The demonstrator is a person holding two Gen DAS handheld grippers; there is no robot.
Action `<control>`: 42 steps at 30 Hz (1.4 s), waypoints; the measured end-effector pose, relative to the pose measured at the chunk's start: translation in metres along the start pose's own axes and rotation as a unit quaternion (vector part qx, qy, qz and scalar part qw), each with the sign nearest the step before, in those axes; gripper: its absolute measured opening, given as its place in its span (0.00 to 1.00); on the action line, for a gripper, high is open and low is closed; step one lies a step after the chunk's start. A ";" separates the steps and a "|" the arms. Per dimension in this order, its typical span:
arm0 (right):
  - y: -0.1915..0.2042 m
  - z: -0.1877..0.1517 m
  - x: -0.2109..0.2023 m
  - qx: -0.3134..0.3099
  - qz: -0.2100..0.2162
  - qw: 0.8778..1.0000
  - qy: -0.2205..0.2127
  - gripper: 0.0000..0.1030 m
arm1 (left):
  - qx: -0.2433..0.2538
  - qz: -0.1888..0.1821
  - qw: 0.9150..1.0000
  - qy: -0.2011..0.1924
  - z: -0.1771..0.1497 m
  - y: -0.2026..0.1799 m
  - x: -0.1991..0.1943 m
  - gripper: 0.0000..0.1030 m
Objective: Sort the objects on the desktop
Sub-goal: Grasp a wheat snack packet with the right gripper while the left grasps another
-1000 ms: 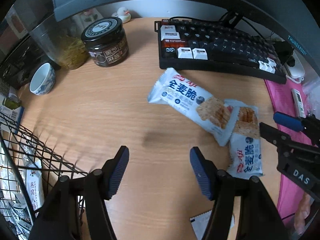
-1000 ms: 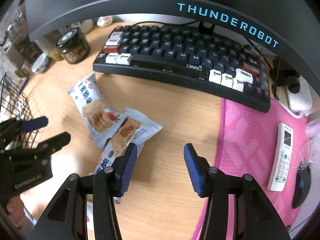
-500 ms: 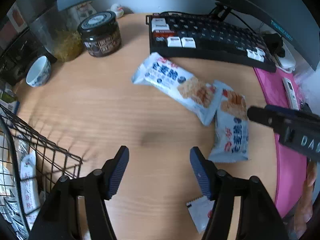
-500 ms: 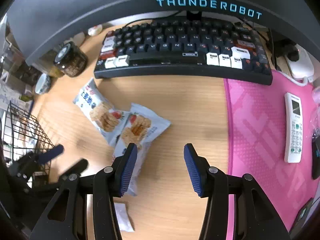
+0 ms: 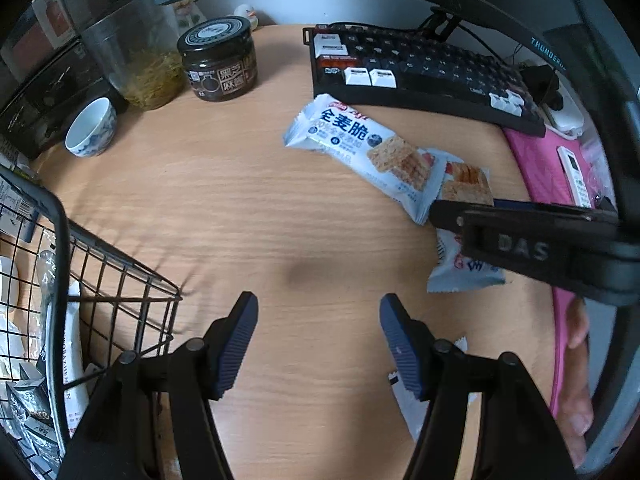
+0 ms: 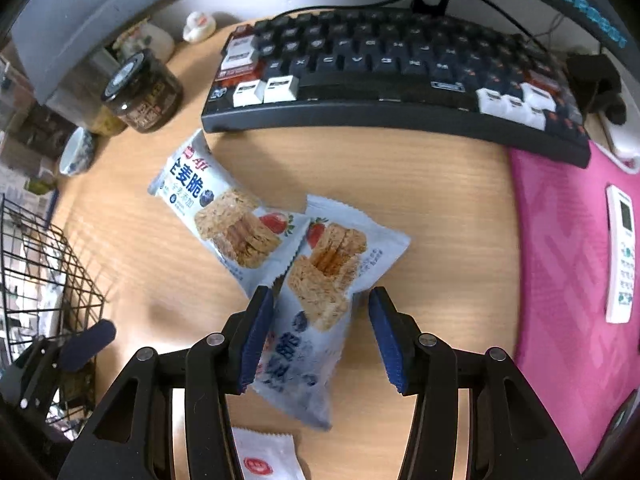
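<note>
Two pale blue cracker packets lie on the wooden desk. My right gripper (image 6: 322,320) is open, its fingers straddling the nearer packet (image 6: 320,292) without pinching it. The second packet (image 6: 224,216) lies to its upper left, overlapping it. In the left wrist view the second packet (image 5: 360,148) lies ahead and the nearer packet (image 5: 464,224) is partly hidden by the right gripper (image 5: 520,236). My left gripper (image 5: 318,332) is open and empty over bare desk. A black wire basket (image 5: 60,280) holding several packets stands at its left.
A black keyboard (image 6: 392,76) lies at the back under a monitor. A dark jar (image 5: 218,64), a glass container (image 5: 136,64) and a small white cup (image 5: 92,128) stand back left. A pink mat (image 6: 572,260) with a white remote (image 6: 620,252) lies right. A small white sachet (image 6: 268,456) lies near.
My right gripper has moved left and down until its open fingers straddle the nearer packet. My left gripper has drifted a little beside the basket and stays open.
</note>
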State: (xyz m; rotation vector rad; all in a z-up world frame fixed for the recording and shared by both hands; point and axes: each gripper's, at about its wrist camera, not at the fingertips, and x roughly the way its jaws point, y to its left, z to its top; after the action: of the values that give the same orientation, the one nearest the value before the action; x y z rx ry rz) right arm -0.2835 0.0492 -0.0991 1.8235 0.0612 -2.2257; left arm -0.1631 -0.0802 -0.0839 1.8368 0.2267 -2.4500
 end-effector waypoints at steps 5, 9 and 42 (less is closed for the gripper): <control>0.008 -0.003 0.004 -0.028 -0.023 0.999 -0.003 0.53 | -0.007 0.000 1.000 -0.001 0.004 0.000 0.001 0.67; -0.003 -0.010 -0.003 -0.037 -0.040 0.998 -0.010 0.34 | -0.024 -0.005 1.000 -0.004 0.018 -0.004 0.006 0.67; -0.069 -0.011 -0.034 -0.076 0.010 0.996 -0.054 0.34 | -0.174 -0.003 0.984 -0.024 0.105 -0.036 0.058 0.52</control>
State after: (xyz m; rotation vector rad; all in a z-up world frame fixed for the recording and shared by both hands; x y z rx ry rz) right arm -0.2832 0.1243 -0.0772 1.6157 0.1854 -2.2357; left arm -0.2843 -0.0602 -0.1083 1.6274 0.6145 -2.2747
